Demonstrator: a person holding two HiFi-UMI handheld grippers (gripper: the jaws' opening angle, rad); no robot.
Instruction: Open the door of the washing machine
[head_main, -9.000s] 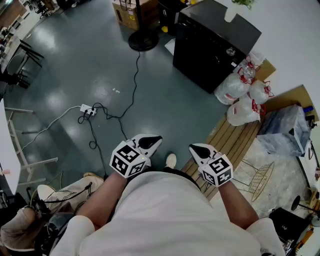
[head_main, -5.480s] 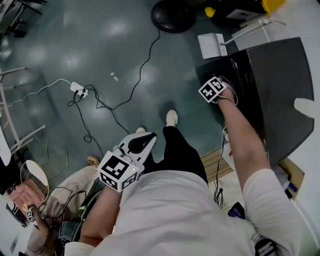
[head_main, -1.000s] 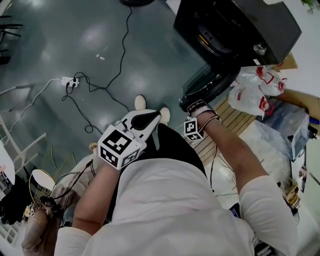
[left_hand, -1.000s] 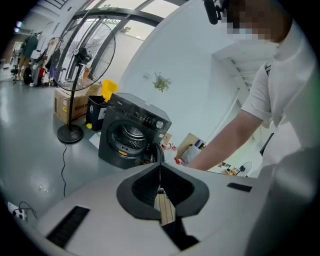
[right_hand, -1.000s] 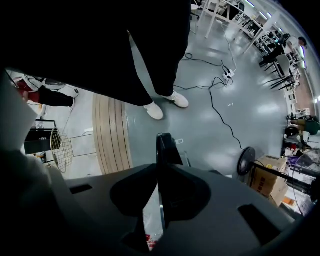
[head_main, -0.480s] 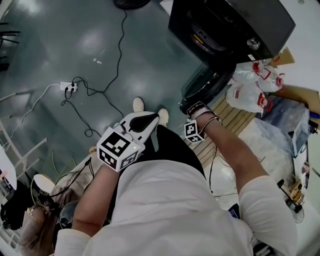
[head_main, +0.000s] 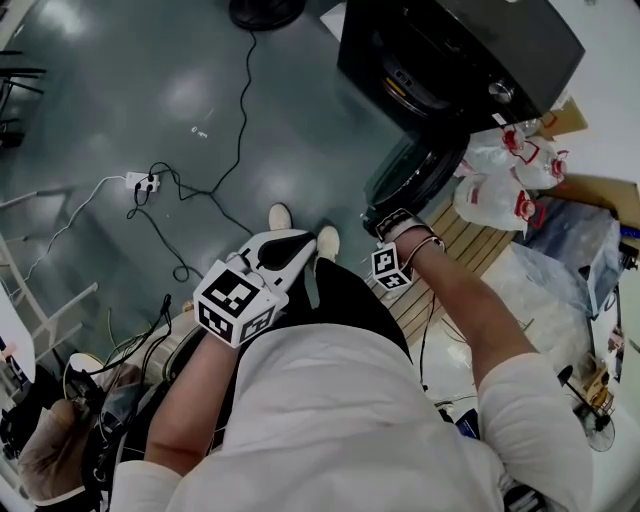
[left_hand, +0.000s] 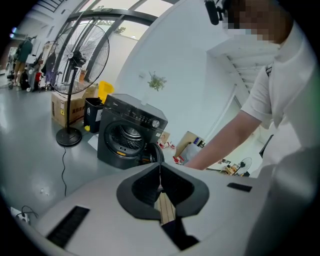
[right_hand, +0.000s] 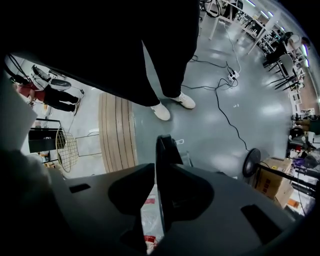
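Washing machine (head_main: 455, 45): black front loader on the floor, drum mouth exposed
Door (head_main: 408, 178): round, dark, swung wide open
Right gripper (head_main: 386, 220): jaws just opening, door rim between them, unclamped
Left gripper (head_main: 298, 240): jaws together, empty, well apart from the door

The person wears a white shirt (head_main: 340, 420), black trousers (head_main: 350, 300), white shoes (head_main: 281, 215)

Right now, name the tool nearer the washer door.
Right. The right tool, jaws just opened, straddles the edge of the door; the left tool is back over the person's legs.
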